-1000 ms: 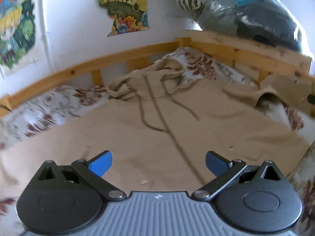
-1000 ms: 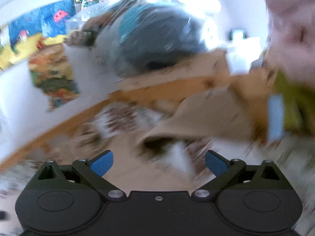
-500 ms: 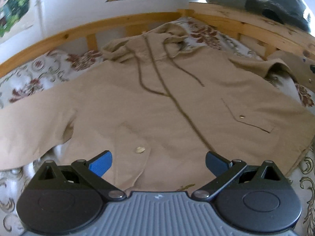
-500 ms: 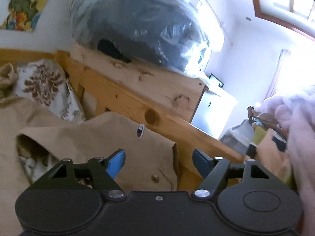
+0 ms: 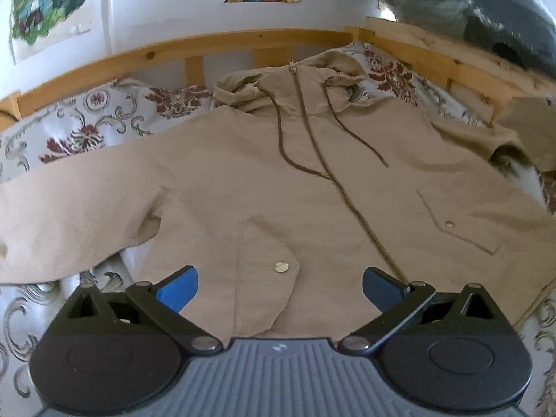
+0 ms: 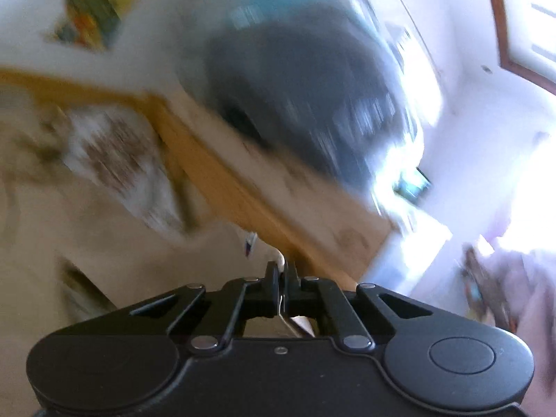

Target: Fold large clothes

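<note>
A wooden bed frame (image 5: 222,40) stands against a white wall that carries two posters (image 5: 48,0). A floral sheet (image 5: 87,121) covers the mattress.

A beige hooded jacket (image 5: 243,180) lies front side up, spread flat across the sheet. Its left-hand sleeve (image 5: 69,215) extends to the left edge of the left wrist view. The hood (image 5: 288,83) rests against the rail at the far side. The zipper (image 5: 333,180) runs closed from the hood down to the hem, with two dark drawcords (image 5: 281,139) lying on the chest beside it. One pocket flap with a snap (image 5: 281,266) sits left of the zipper; a second pocket (image 5: 458,222) sits to the right. The other sleeve (image 5: 486,135) reaches the right-hand rail. A plastic-wrapped bundle (image 5: 486,7) rests on top of that rail.

The left gripper (image 5: 279,290) hovers over the hem with its blue-tipped fingers (image 5: 177,286) spread wide; nothing is between them.

The right wrist view is heavily motion-blurred. The right gripper (image 6: 284,278) has its fingers pressed together, apparently pinching beige jacket fabric at the rail side; a thin pale edge shows between them. The bundle (image 6: 305,80) and the rail (image 6: 243,187) lie beyond.
</note>
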The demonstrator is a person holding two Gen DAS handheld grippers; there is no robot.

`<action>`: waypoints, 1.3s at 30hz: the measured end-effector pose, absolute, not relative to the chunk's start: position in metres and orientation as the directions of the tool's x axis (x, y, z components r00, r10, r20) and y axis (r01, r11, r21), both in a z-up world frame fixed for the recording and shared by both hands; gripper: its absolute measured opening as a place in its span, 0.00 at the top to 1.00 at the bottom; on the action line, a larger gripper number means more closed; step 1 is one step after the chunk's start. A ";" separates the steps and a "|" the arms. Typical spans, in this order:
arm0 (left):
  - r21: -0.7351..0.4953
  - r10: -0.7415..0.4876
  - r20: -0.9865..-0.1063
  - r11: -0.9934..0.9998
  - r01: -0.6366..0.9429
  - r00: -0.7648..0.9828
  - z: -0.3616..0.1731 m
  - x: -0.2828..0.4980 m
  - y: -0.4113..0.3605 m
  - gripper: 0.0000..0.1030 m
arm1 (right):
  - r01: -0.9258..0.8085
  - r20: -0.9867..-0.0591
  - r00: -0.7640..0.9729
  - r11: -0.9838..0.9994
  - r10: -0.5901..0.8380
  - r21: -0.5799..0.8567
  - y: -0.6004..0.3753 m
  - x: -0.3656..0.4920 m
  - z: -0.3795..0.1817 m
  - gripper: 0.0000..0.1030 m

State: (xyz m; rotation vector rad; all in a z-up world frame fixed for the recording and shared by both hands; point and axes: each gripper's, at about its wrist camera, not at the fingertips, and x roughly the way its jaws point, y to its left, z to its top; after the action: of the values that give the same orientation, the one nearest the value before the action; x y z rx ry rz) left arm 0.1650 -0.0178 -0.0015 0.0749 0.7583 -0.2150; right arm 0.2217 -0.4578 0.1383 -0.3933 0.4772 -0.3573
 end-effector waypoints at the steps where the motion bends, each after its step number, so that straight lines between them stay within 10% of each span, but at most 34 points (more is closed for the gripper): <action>1: -0.014 -0.169 -0.687 0.975 0.220 0.707 -0.002 0.165 -0.015 0.01 | 0.200 -0.357 0.862 0.889 -0.359 -0.412 -0.440 0.221 0.152 0.99; 8: -0.021 -0.192 -0.660 0.971 0.239 0.726 -0.001 0.158 0.003 0.01 | -0.156 -0.298 0.948 0.978 0.110 -0.137 -0.314 0.241 0.211 0.99; 16: -0.004 -0.129 -0.678 0.985 0.172 0.724 -0.010 0.159 0.038 0.01 | -0.458 -0.361 0.823 0.888 0.439 0.037 -0.158 0.300 0.158 0.97; 19: 0.054 -0.060 -0.698 0.989 0.136 0.713 -0.018 0.163 0.047 0.01 | -0.499 -0.399 0.775 0.862 0.489 0.087 -0.128 0.311 0.130 0.77; 21: 0.060 -0.046 -0.709 0.990 0.125 0.704 -0.024 0.164 0.054 0.01 | -0.513 -0.427 0.744 0.849 0.515 0.129 -0.127 0.313 0.115 0.47; 30: -0.051 -0.069 -0.700 0.998 0.047 0.711 -0.031 0.164 0.081 0.01 | -0.290 -0.538 0.800 0.956 0.267 0.044 -0.261 0.263 0.066 0.08; 35: -0.008 -0.029 -0.677 0.999 0.032 0.735 -0.025 0.178 0.061 0.01 | 0.119 -0.609 0.780 0.990 -0.140 -0.075 -0.348 0.220 0.029 0.11; 39: 0.070 0.012 -0.666 0.996 0.047 0.746 -0.026 0.194 0.037 0.01 | 0.243 -0.570 0.796 0.970 -0.203 -0.005 -0.390 0.214 0.033 0.15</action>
State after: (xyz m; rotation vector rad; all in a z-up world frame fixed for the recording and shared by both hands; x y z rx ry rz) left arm 0.1936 0.0375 -0.0255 0.0840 0.7290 -0.0193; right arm 0.2145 -0.3899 0.0331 0.0695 0.6037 -0.2397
